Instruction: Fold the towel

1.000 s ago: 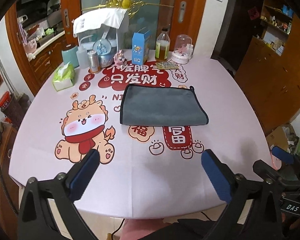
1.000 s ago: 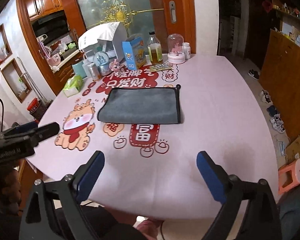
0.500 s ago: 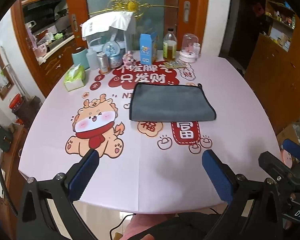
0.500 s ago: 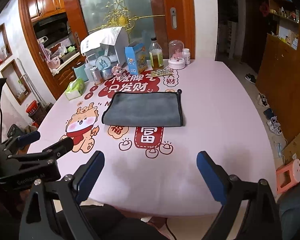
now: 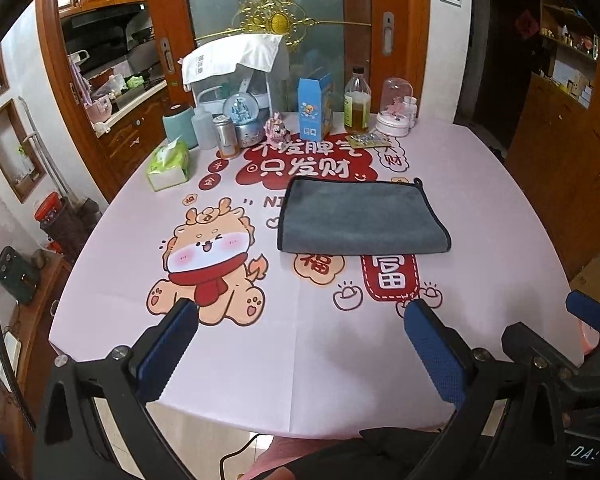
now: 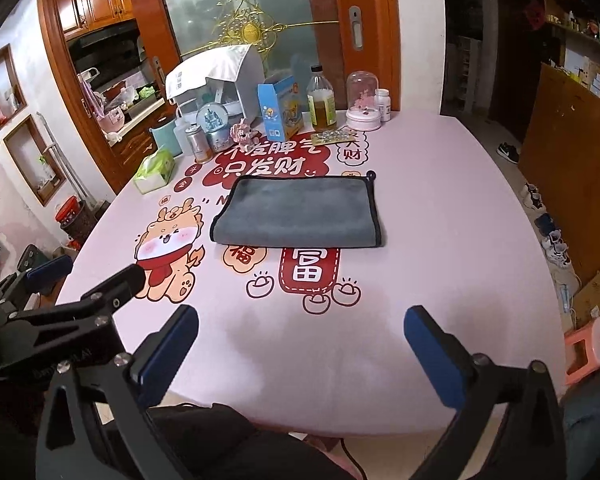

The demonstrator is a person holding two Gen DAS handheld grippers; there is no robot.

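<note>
- The grey towel (image 5: pixel 360 218) is lying flat, folded into a rectangle, near the middle of the counter (image 5: pixel 480 200), its near edge touching the red printed characters.
- The left gripper (image 5: pixel 300 344) is hovering over the counter's near edge, well apart from the towel, jaws spread wide and gripping nothing.
- The right gripper (image 6: pixel 302 350) is hanging beside it, jaws equally wide and empty.
- A tissue pack (image 5: pixel 168 164), blue carton (image 5: pixel 314 110) and bottle (image 5: pixel 357 100) are standing along the far side.
</note>
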